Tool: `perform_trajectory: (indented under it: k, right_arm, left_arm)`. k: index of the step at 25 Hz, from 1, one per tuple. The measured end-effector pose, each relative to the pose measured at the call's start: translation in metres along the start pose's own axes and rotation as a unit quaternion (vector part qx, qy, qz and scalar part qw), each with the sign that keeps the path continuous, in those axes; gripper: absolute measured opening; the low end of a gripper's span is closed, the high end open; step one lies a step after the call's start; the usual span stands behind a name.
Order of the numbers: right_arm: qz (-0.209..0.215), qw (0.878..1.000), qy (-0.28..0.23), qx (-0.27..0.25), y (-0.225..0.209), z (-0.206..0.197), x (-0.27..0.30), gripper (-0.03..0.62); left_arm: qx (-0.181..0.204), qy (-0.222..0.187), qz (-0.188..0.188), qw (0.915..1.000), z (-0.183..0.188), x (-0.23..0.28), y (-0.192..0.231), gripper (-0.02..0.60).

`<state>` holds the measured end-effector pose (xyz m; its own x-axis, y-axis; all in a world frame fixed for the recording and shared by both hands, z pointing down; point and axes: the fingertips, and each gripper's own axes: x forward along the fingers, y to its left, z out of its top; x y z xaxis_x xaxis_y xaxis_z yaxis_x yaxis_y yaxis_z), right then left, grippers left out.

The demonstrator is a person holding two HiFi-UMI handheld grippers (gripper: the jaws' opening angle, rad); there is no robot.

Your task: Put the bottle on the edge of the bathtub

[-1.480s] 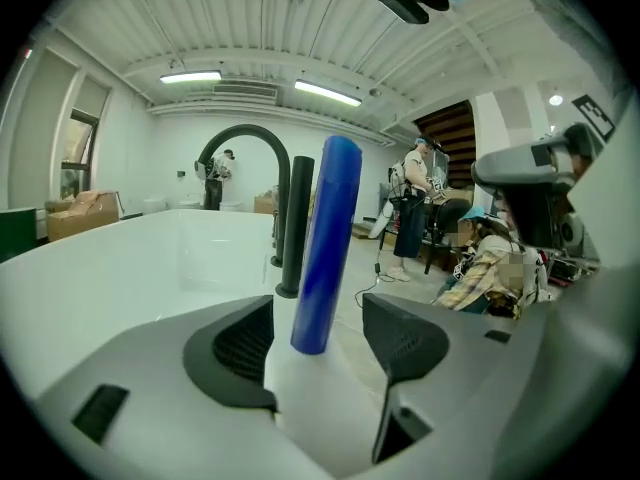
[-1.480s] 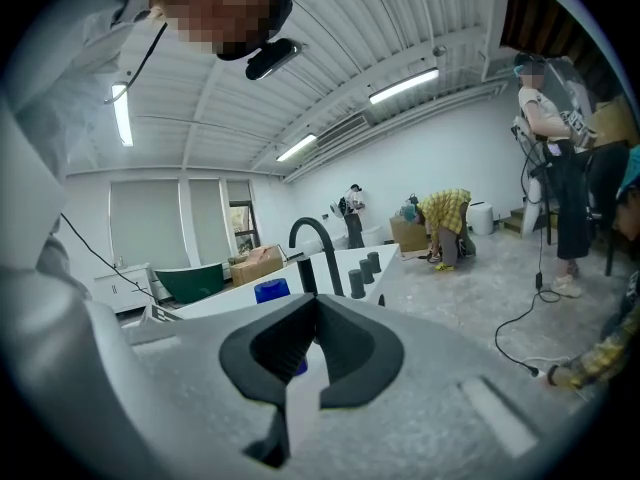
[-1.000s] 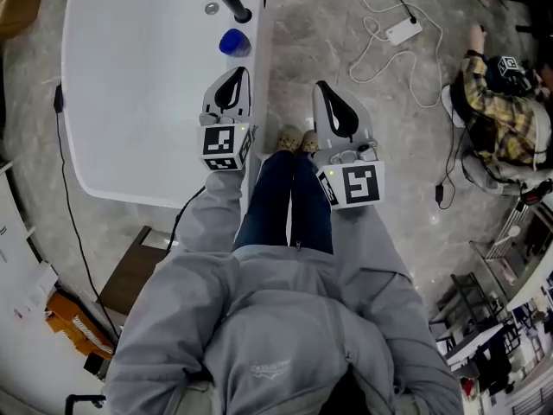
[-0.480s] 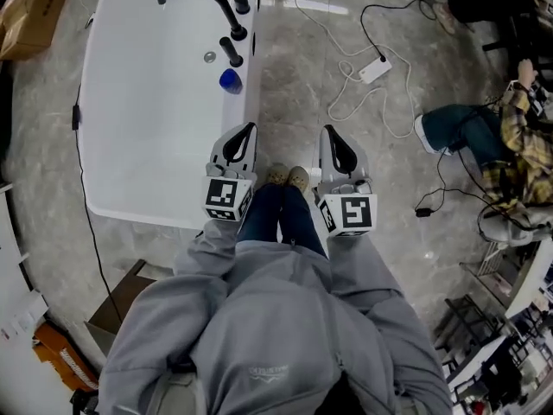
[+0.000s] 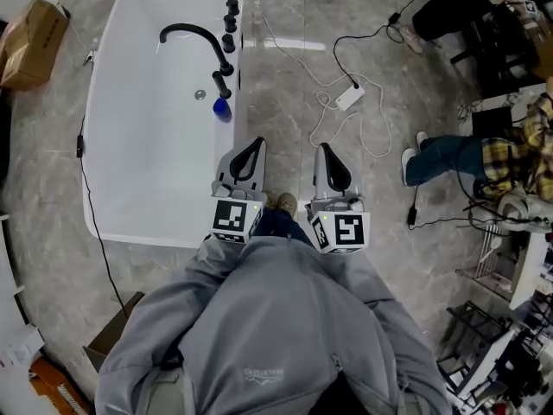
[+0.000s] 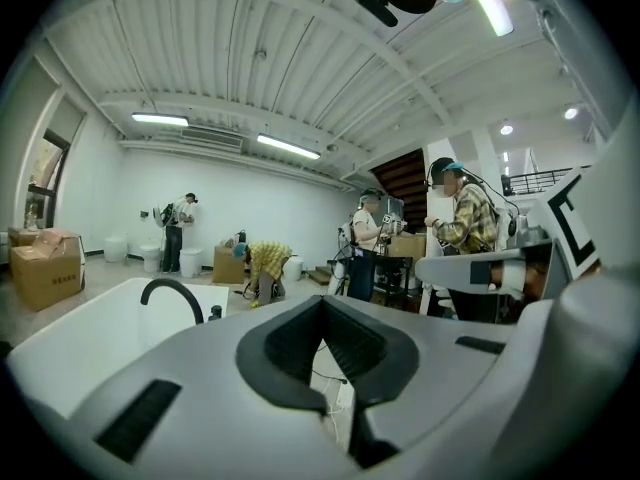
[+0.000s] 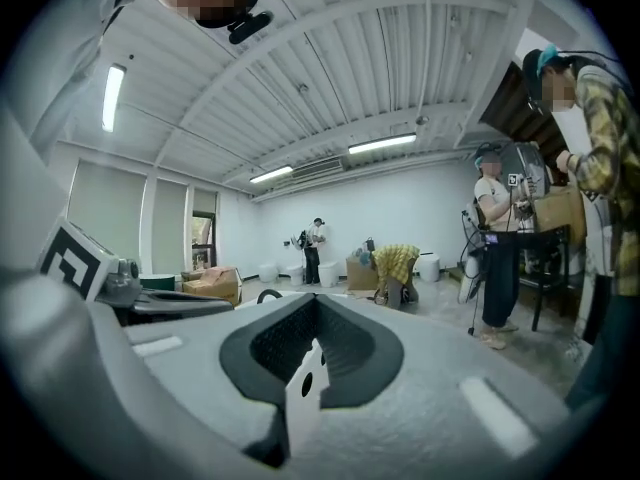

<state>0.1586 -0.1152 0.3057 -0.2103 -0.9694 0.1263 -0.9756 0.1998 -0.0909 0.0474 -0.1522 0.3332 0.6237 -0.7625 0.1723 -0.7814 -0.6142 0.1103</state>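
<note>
A blue bottle [image 5: 222, 109] stands on the right rim of the white bathtub [image 5: 138, 162], beside the black tap handles [image 5: 222, 83] and below the curved black faucet [image 5: 192, 35]. My left gripper [image 5: 253, 143] is held close in front of my body, over the tub's near right corner and well short of the bottle. Its jaws are shut with nothing in them [image 6: 322, 303]. Over the marble floor to its right, my right gripper [image 5: 323, 148] is also shut and empty [image 7: 313, 303]. Both point nearly level across the room. The left gripper view shows the tub [image 6: 80, 343] and faucet [image 6: 175, 293].
White cables and a power strip [image 5: 349, 98] lie on the floor right of the tub. A cardboard box [image 5: 30, 28] sits at the far left. A person in a plaid shirt [image 5: 510, 158] is at the right, with racks nearby. Other people stand across the room.
Both grippers have risen and drawn back toward my body, still shut. The head view now takes in the whole tub and faucet. The blue bottle has stayed on the rim.
</note>
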Motion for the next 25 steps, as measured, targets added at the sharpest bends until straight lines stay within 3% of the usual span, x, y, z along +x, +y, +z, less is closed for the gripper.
perform_trajectory:
  k: [7,14,25]
  right_arm:
    - [-0.027,0.999,-0.038,-0.015,-0.002,0.045,-0.023,0.002]
    - [-0.05,0.997,-0.064,-0.019,-0.009,0.081,-0.044,0.002]
    - [-0.056,0.996,-0.073,-0.018,0.0,0.092,-0.053,0.002]
  left_arm:
    - [-0.002,-0.034,-0.005,0.9994,0.049,-0.007,-0.019,0.005]
    - [0.022,-0.062,-0.027,0.9975,0.094,-0.012,-0.047,0.005]
    - [0.037,-0.075,-0.05,0.9952,0.108,-0.023,-0.062,0.005]
